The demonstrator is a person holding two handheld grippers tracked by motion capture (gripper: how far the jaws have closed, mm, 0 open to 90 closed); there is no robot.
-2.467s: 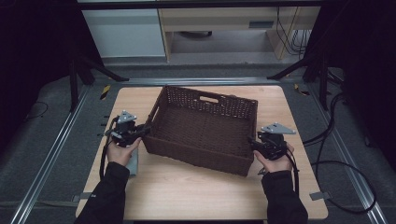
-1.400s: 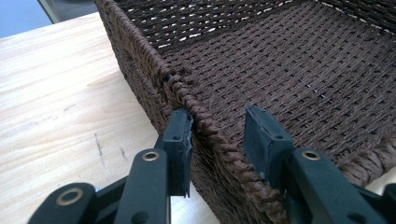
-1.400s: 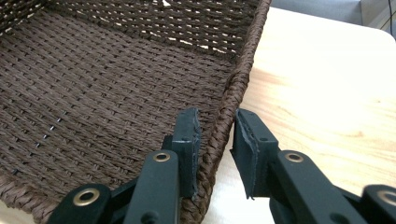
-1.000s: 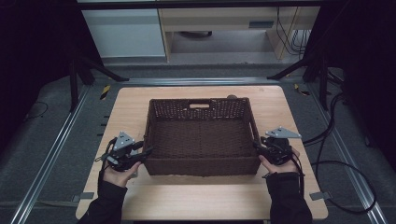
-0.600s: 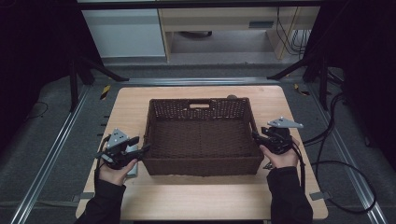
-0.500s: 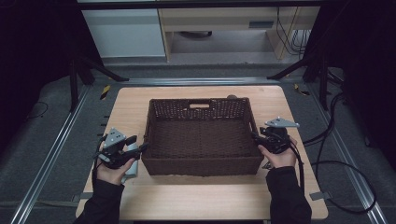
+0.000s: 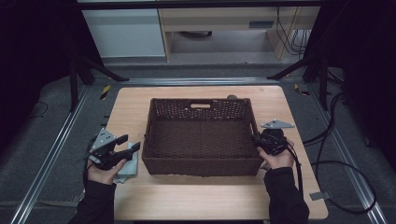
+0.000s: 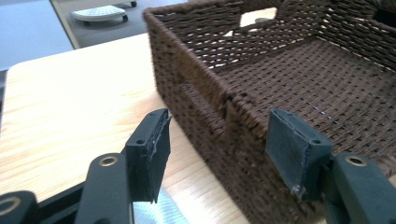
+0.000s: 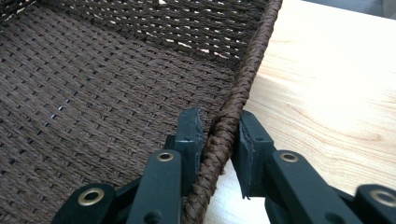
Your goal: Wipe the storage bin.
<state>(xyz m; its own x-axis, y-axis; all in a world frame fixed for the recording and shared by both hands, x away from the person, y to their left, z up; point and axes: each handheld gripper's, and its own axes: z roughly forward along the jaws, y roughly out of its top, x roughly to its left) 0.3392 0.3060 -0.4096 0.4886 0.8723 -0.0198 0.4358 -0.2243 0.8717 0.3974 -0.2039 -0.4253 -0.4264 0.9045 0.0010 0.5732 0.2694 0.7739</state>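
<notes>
Basket (image 7: 201,135): square on the table (image 7: 140,196)
Left gripper (image 8: 217,149): jaws just opening, wide apart, basket corner between, untouched
Right gripper (image 9: 219,140): jaws just closing, clamped on the right rim

The basket (image 7: 201,135) is dark brown woven wicker, rough and matt, with a braided rim. The table (image 7: 140,100) is pale, smooth wood. The pads (image 8: 152,149) look like matt, fuzzy black fabric.

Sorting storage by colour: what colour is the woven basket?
Dark brown basket, clearest in the left gripper view.
</notes>
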